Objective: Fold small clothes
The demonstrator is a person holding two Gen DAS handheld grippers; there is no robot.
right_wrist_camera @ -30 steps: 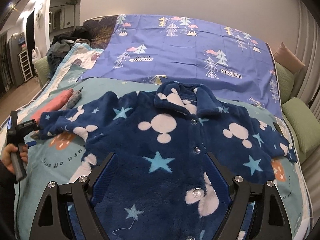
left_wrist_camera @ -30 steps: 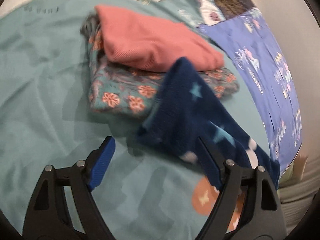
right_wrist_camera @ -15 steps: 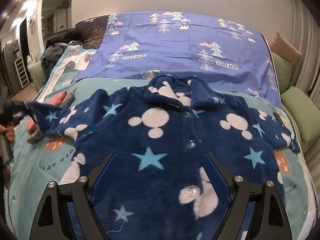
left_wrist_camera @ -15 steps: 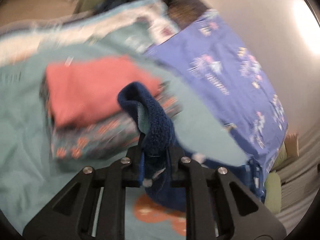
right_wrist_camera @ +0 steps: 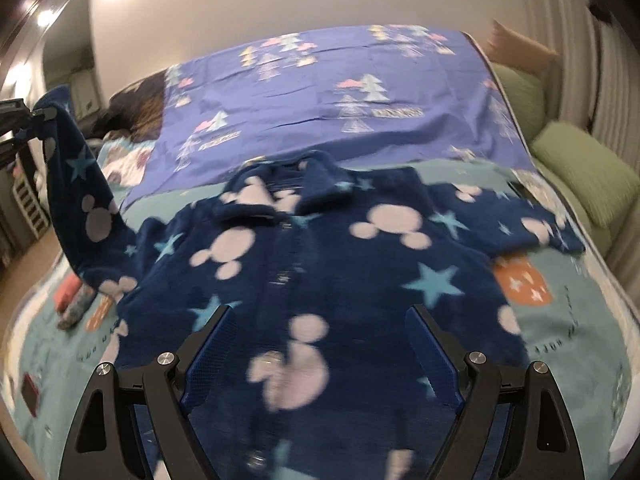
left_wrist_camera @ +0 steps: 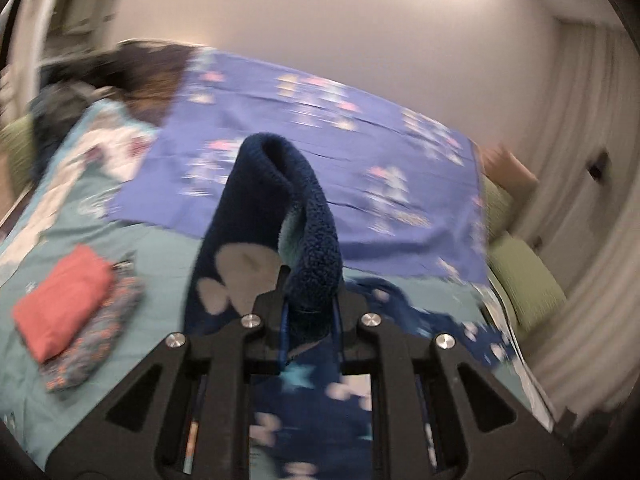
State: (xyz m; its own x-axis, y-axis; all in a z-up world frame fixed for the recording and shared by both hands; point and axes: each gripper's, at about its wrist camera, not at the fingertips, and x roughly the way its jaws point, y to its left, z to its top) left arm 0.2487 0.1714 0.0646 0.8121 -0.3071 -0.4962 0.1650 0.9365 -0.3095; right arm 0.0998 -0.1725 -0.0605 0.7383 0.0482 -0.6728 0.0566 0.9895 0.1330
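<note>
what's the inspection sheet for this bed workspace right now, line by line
surface: teal bedspread, purple tree-print sheet across its far half
job's things: navy fleece jacket lying flat, front up; its sleeve lifted off the bed
clutter: folded coral garment stacked on a folded floral one; dark clothes heap
grippers: left gripper shut on the sleeve cuff; right gripper open above the jacket hem, holding nothing
cables: nothing seen
surroundings: green cushions, pale wall

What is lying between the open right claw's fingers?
The navy fleece jacket, spread flat on the bed under the open right claw; the pads touch nothing. The right wrist view shows it.
</note>
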